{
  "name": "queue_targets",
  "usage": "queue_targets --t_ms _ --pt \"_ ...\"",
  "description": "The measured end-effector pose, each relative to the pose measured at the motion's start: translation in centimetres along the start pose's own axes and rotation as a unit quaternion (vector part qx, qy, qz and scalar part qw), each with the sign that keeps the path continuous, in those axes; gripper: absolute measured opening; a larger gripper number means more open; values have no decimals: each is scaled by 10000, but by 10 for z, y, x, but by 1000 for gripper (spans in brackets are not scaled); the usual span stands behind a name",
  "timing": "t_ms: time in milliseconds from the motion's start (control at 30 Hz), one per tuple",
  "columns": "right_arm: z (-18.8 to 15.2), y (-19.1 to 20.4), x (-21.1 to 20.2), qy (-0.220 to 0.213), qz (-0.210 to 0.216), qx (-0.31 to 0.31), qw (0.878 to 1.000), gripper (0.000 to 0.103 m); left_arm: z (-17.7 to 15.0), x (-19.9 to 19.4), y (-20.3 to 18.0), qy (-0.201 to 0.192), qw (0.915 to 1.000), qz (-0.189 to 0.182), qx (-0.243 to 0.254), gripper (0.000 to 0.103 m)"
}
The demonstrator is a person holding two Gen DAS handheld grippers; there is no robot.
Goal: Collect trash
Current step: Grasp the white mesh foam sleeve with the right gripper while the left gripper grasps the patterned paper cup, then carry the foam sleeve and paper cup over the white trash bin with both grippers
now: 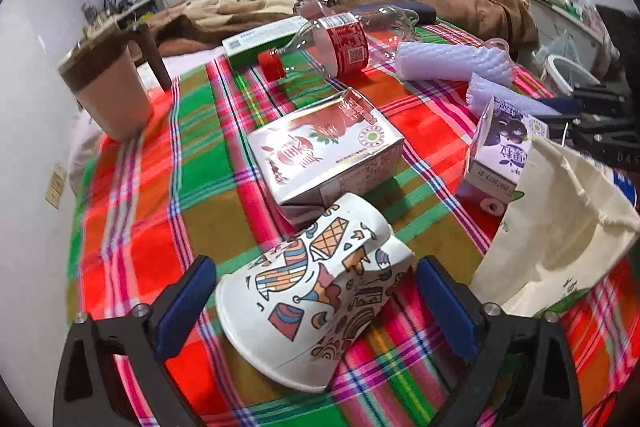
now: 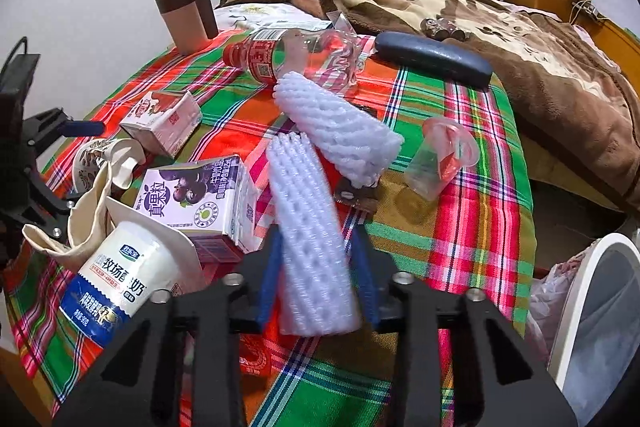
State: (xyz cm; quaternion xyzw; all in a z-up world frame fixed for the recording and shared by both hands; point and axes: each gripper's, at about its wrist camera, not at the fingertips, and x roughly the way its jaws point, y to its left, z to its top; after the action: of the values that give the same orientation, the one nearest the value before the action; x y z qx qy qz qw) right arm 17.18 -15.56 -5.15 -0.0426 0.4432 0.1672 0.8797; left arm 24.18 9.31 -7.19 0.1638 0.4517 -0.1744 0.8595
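Observation:
My left gripper is open around a crushed patterned paper cup lying on the plaid cloth; its pads do not press it. My right gripper is shut on a white foam net sleeve and holds it over the cloth. A cream cloth bag stands open at the right, with a yogurt cup at its mouth. A red-and-white carton, a purple carton, a second foam sleeve, a plastic bottle and a clear plastic cup lie around.
A brown tumbler stands at the cloth's far corner. A dark glasses case and a green-white box lie near the brown blanket. A white bin with a plastic liner stands beside the bed.

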Motion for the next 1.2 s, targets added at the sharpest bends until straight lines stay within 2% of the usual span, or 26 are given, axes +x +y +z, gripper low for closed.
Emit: queue_targets --t_ms 200,367,433,467,500,533,633,733,867,1033,1200 --pt "-1 -3 -3 -94 -14 87 9999 26 -5 -5 0 -46 9996 -191 -182 93" --pt "-4 -6 -8 -186 -9 187 9997 25 -8 -9 4 -95 9974 -409 -590 91" --pt "-6 -7 -10 -213 -26 232 9995 25 -10 -12 2 -123 9971 -340 -667 81" --pt "-7 -7 -12 -251 -37 262 9993 25 -11 -14 2 -129 9969 -320 -711 80" --pt "-8 -8 -15 -286 -32 283 9992 25 -12 -16 1 -153 9965 -271 -774 59" --pt "-9 -8 -16 -304 -25 295 9991 25 -14 -19 0 -204 9964 -196 -799 59" --pt "-12 -6 -22 -381 -17 292 9988 25 -17 -25 -1 -245 9949 -312 -929 59" --pt "-13 -6 -23 -403 -29 306 9987 25 -18 -23 -6 -219 9957 -224 -869 61" --pt "-16 -7 -27 -440 -28 369 9983 25 -16 -24 -8 -223 9955 -315 -864 62" --pt "-19 -12 -34 -526 -15 475 9975 25 -15 -24 -18 -270 9966 -91 -773 56" --pt "-23 -14 -39 -591 -30 539 9968 25 -17 -37 -25 -467 9957 -50 -799 53"
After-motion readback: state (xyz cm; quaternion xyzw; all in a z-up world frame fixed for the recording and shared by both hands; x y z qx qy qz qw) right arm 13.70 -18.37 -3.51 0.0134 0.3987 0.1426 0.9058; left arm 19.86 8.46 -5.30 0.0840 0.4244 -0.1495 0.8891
